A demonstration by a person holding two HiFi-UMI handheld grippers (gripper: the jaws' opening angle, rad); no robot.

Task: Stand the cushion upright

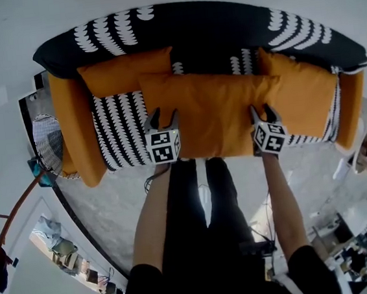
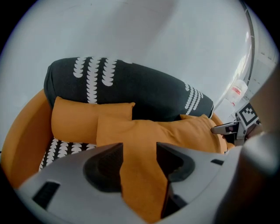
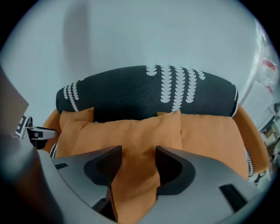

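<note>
One sofa (image 1: 197,24) carries three orange cushions (image 1: 124,74), the middle cushion (image 1: 213,117) lengthwise 9-to-3 o'clock, its 6 o'clock edge between the spread jaws of the left hand-held gripper (image 1: 162,118) and the right hand-held gripper (image 1: 262,110).

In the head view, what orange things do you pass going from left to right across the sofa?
left armrest → left cushion → middle cushion → right cushion → right armrest

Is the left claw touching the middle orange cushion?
Cannot tell. The left gripper view shows the middle cushion reaching between the open jaws of the left gripper, but neither contact nor a gap shows plainly.
</note>
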